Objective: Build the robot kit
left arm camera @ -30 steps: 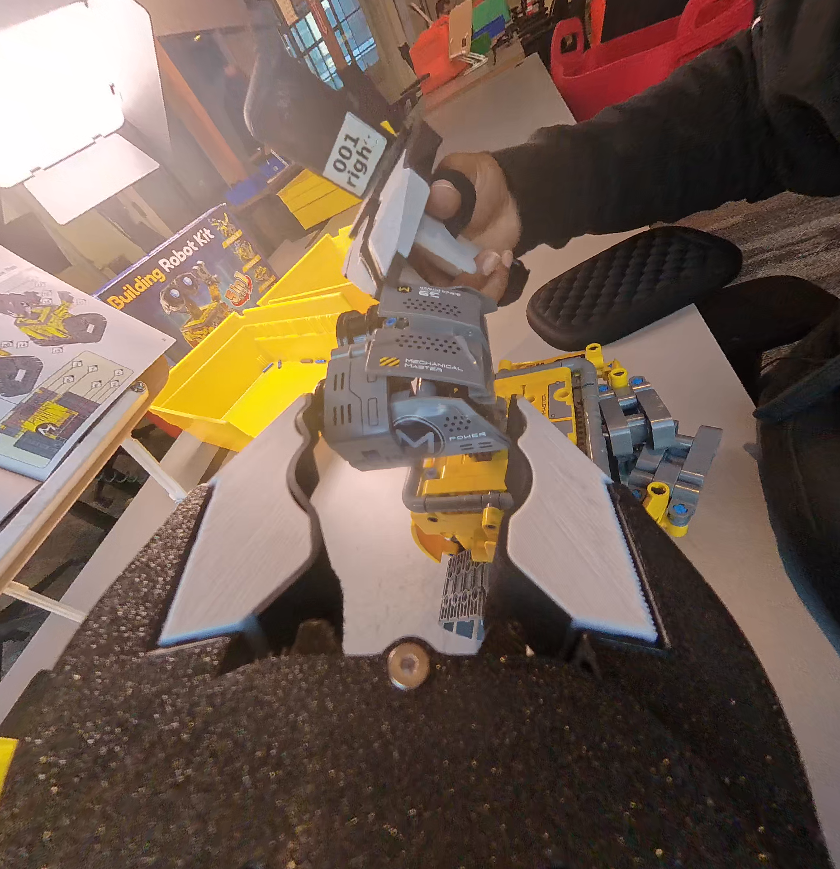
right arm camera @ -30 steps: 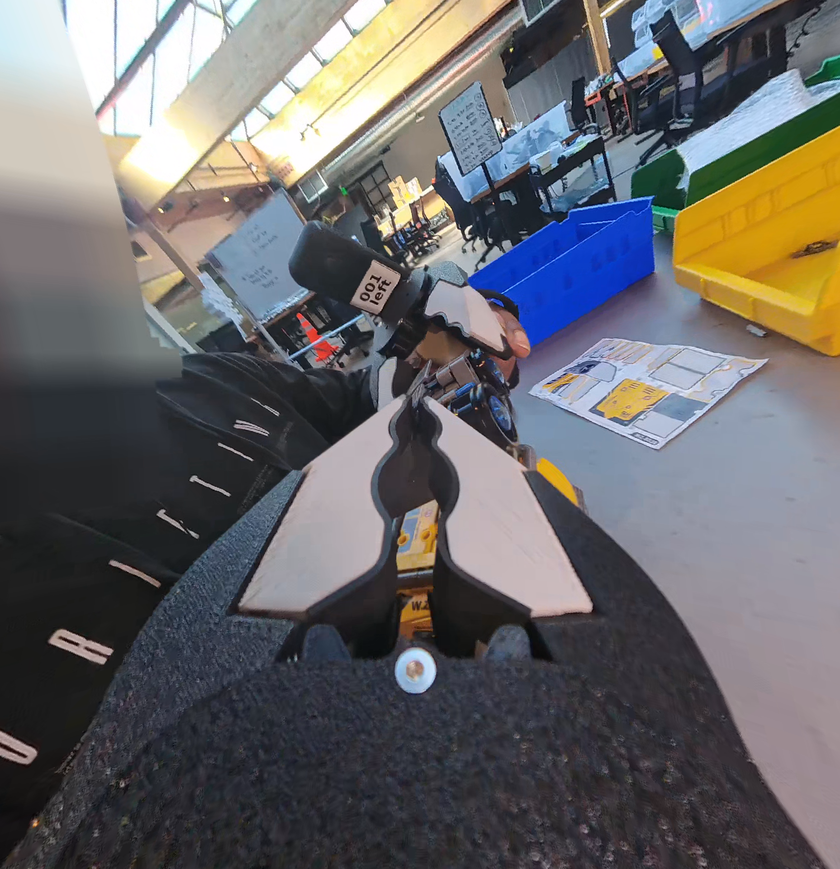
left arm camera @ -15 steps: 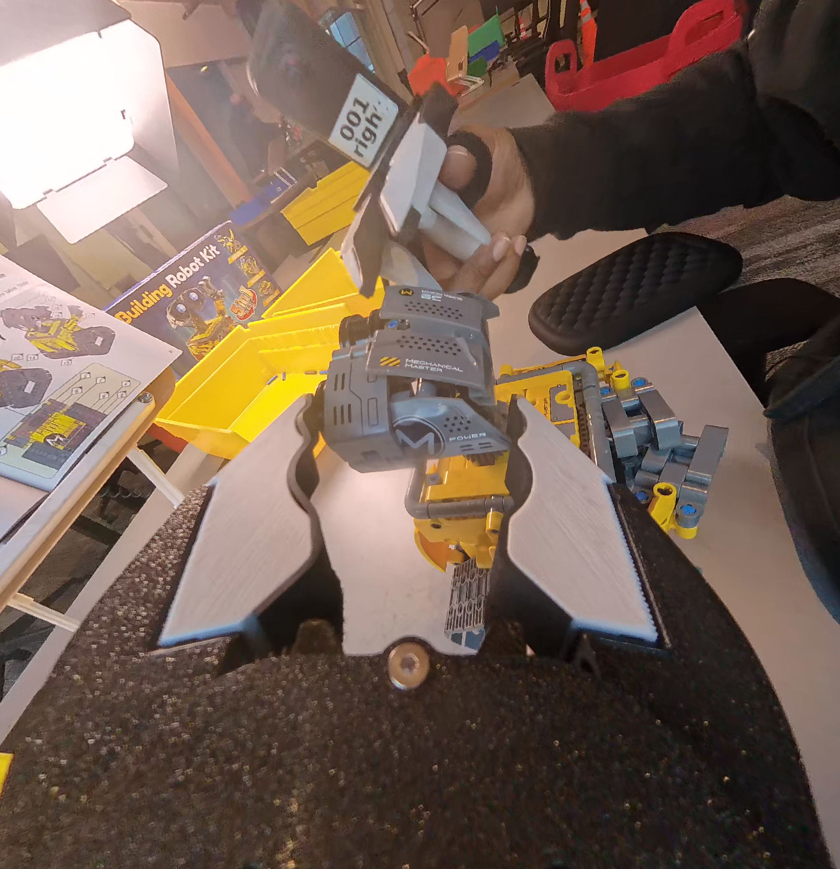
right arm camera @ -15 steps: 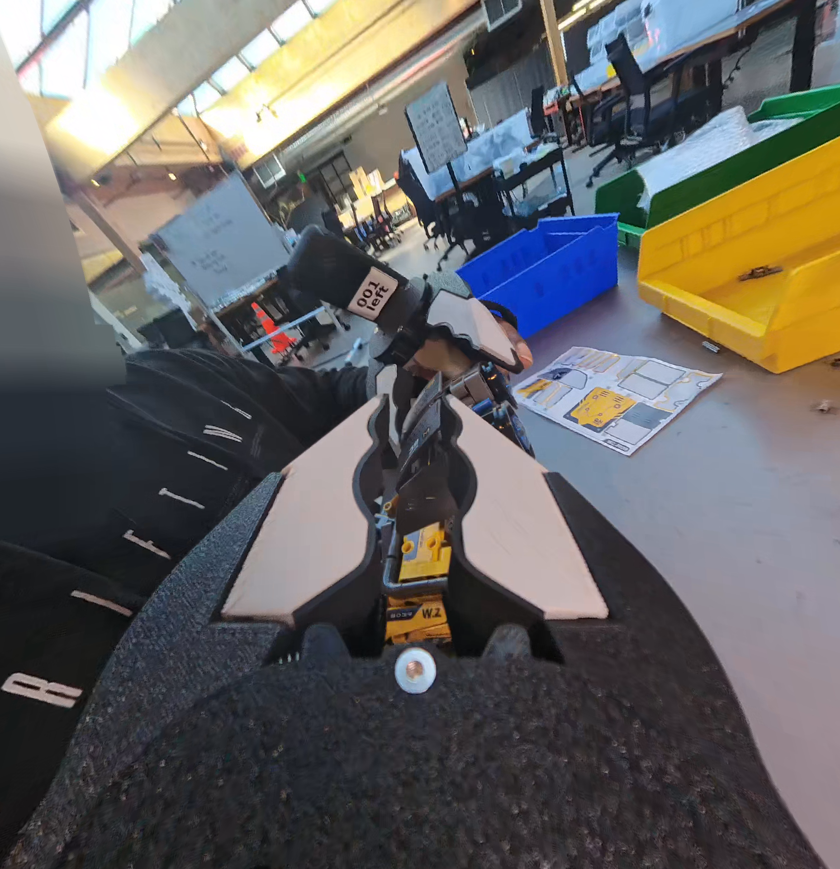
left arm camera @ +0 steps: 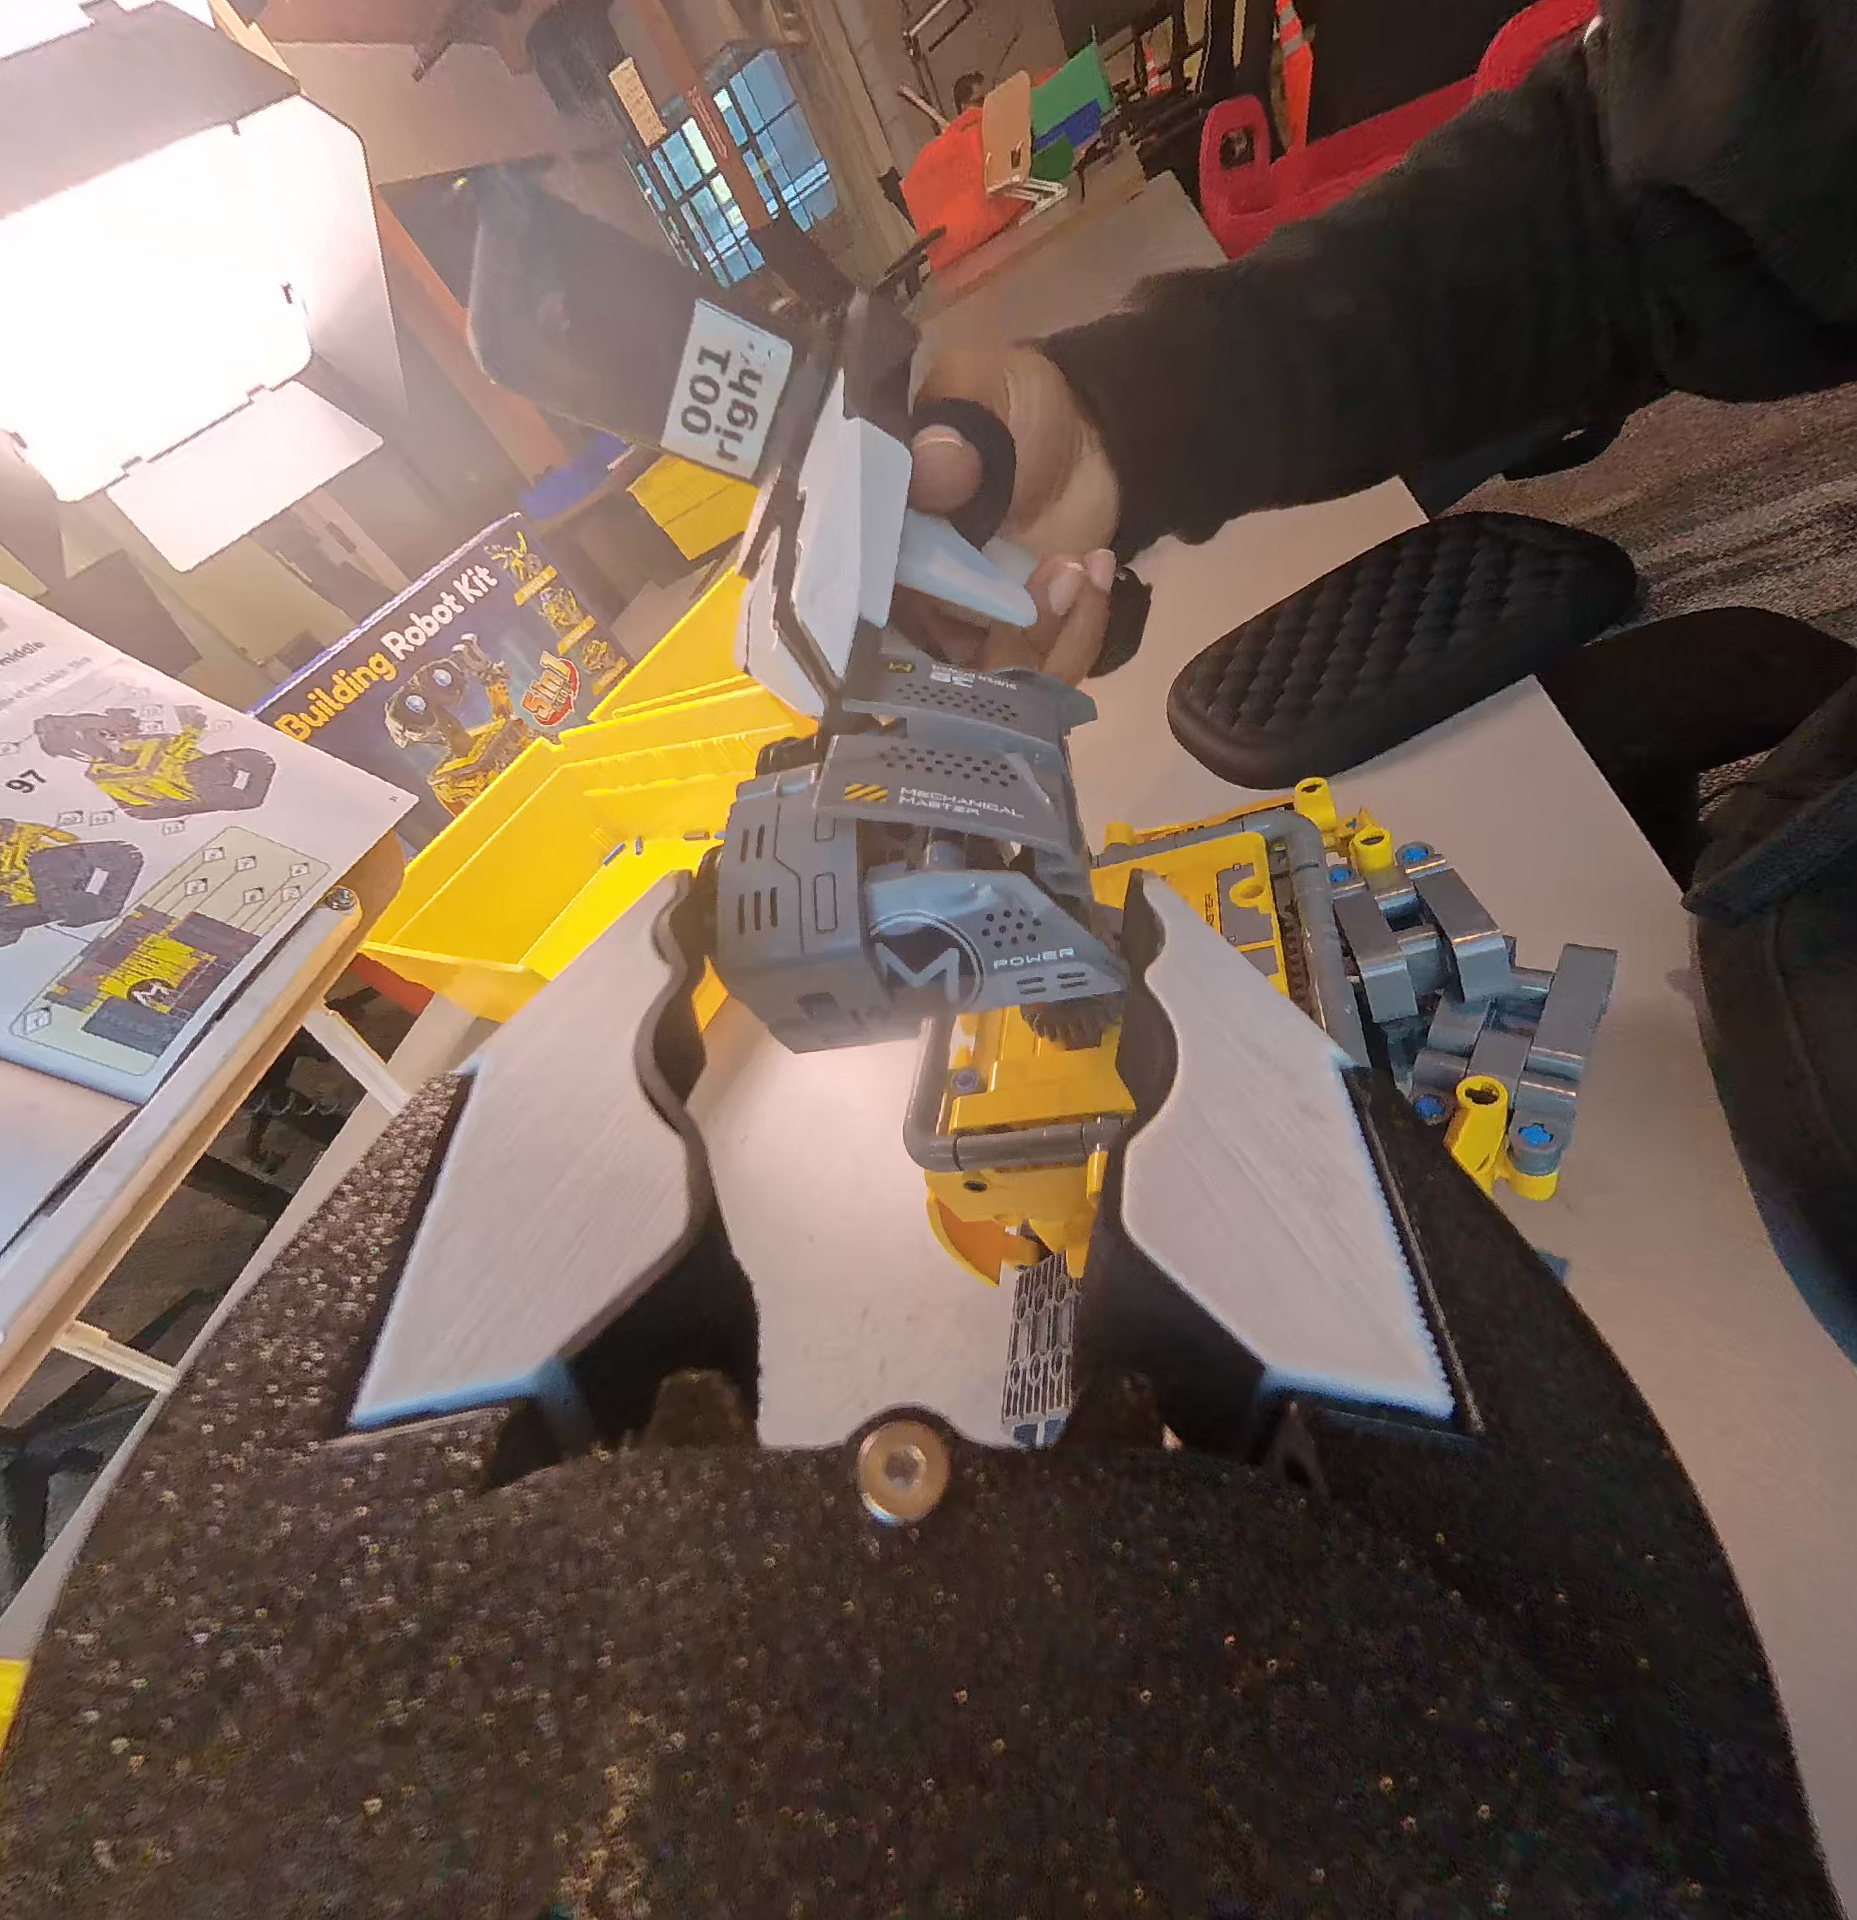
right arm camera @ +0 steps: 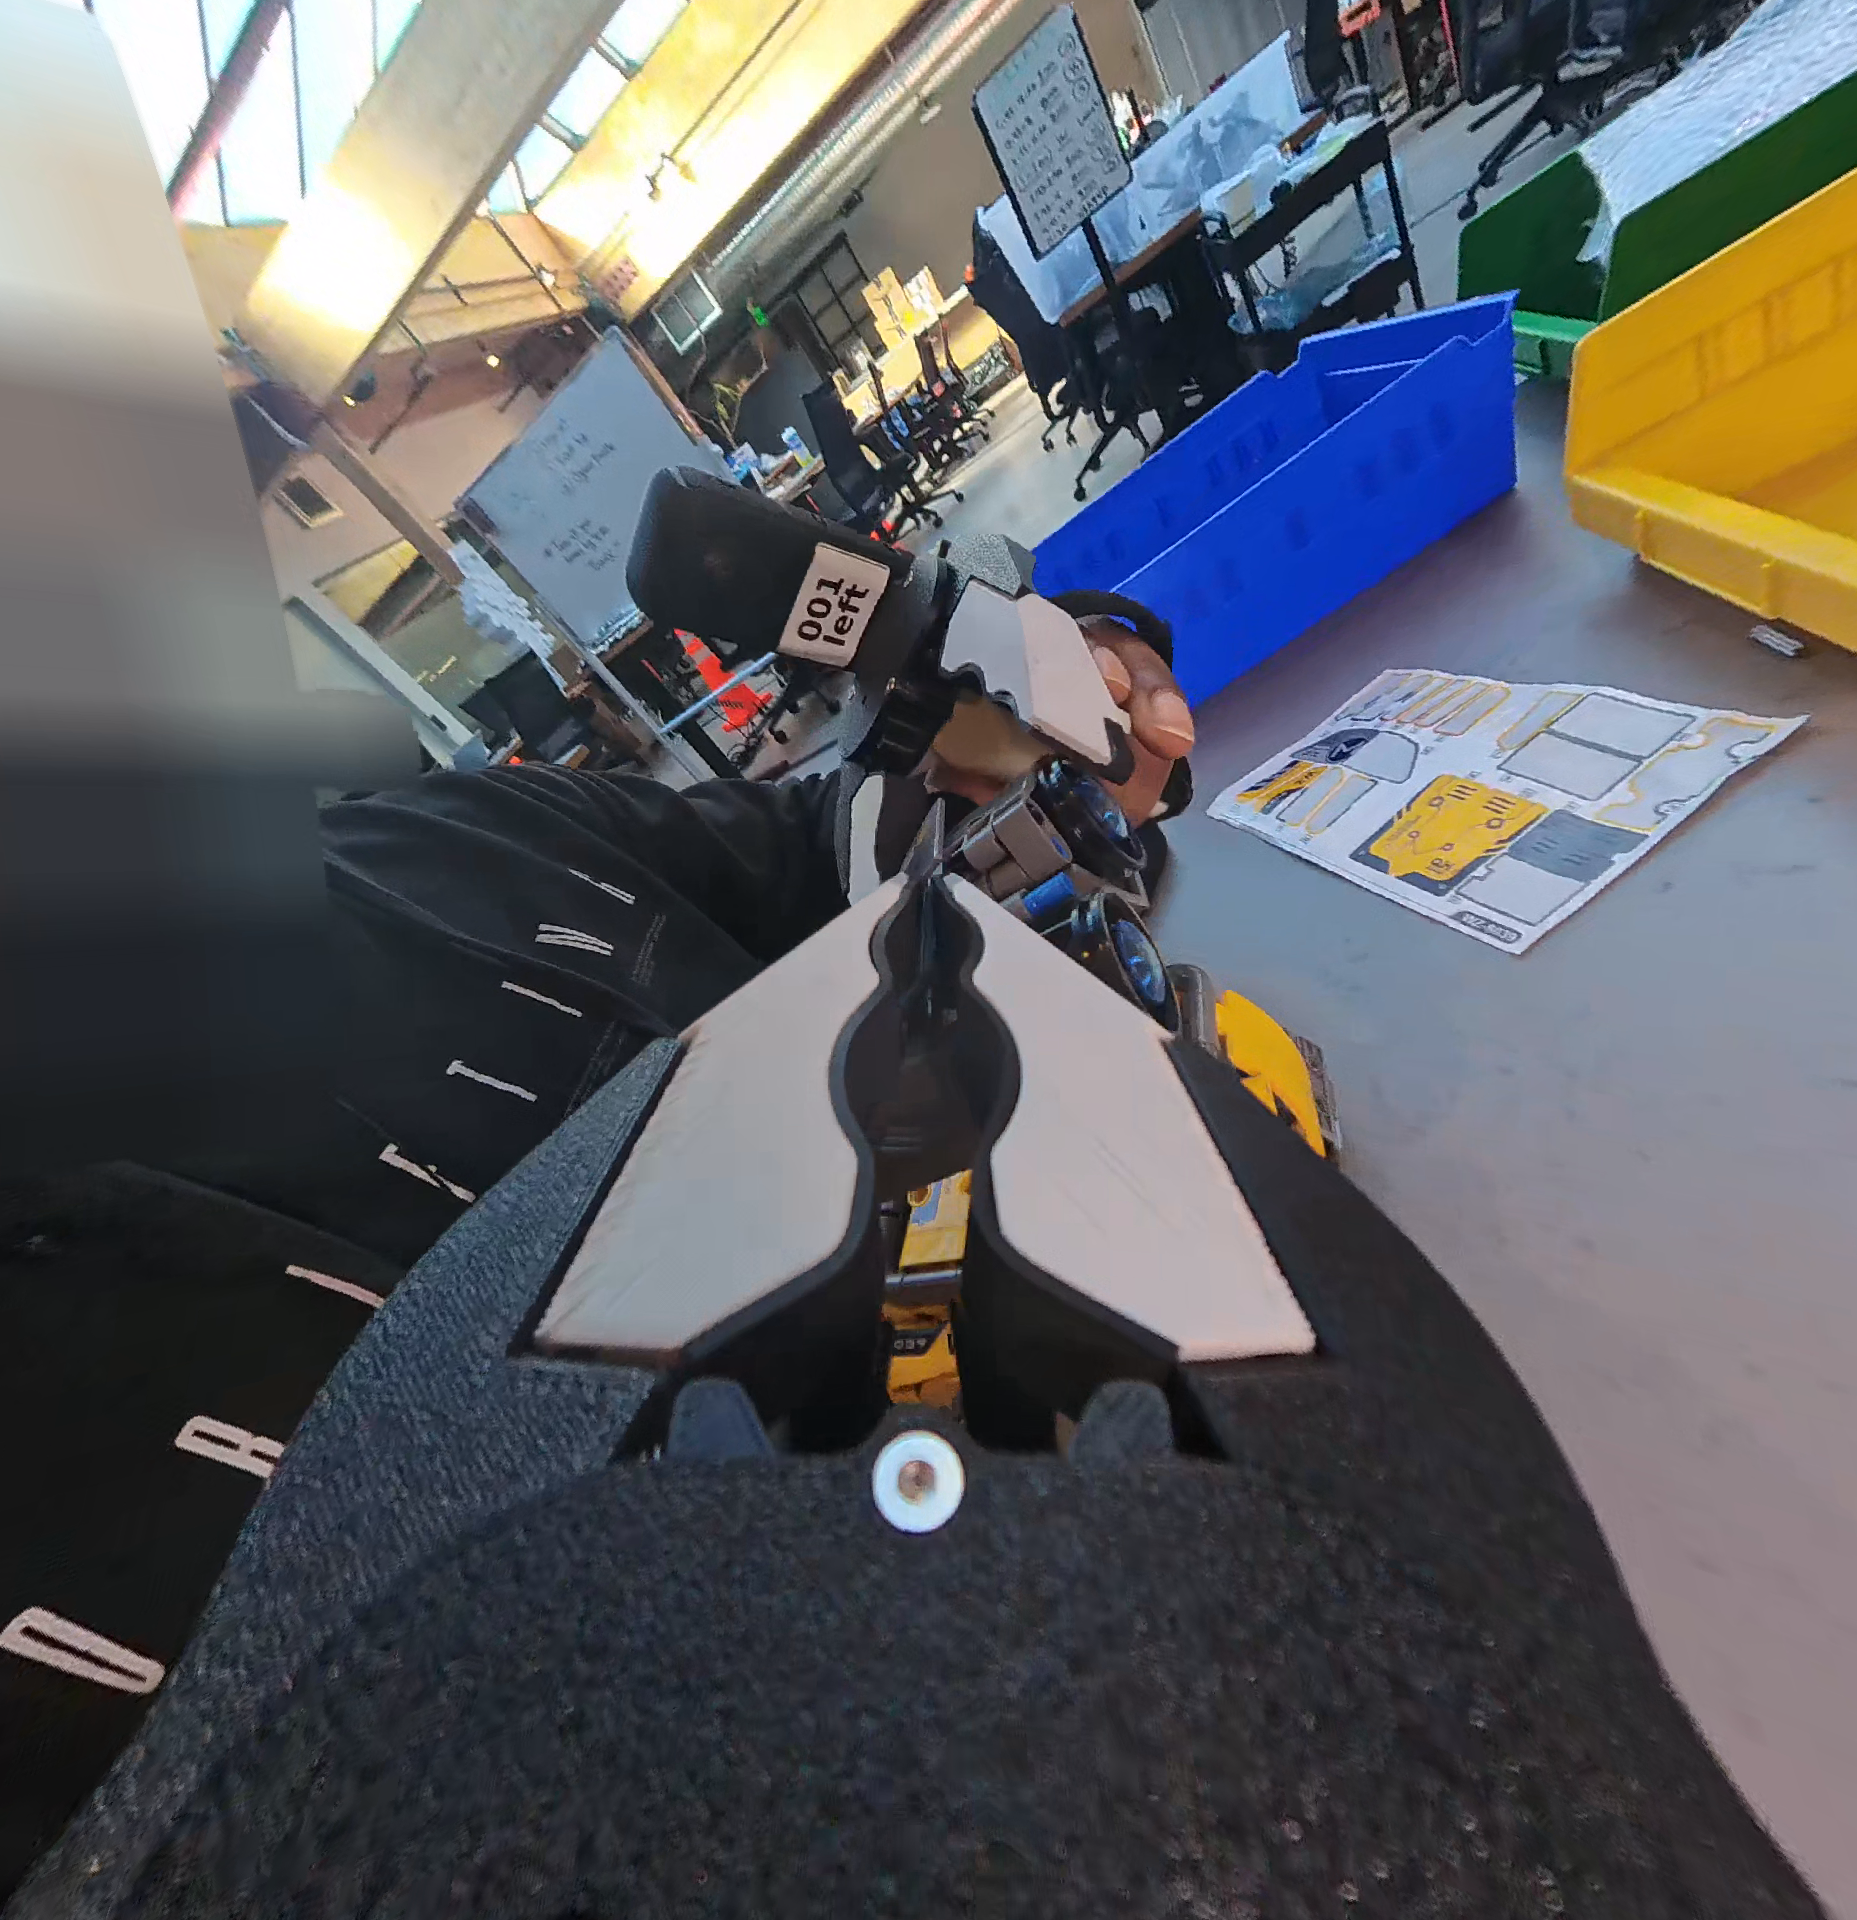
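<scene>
The left hand-held gripper [left arm camera: 908,961] is spread wide around the grey and yellow brick-built robot model [left arm camera: 934,914], which stands on the pale desk [left arm camera: 1682,1299]. Its right finger [left arm camera: 1246,1122] lies against the model's yellow body; its left finger stands apart from the grey block at the top. The right hand-held gripper [right arm camera: 929,894] is closed to a narrow slit on a thin dark part at the model's top; whether it truly pinches that part I cannot tell.

The risks, as I judge them, all concern the model. With the left hand-held gripper not clamped, a pull or twist from above could tip the model or drag it across the desk. The grey panels [left arm camera: 945,790] at its top may snap off under side load. The loose grey link assembly [left arm camera: 1464,987], just to the right of the model, could be knocked away. A yellow bin [left arm camera: 550,894] behind the model, to its left, could catch any piece that is flung off.
</scene>
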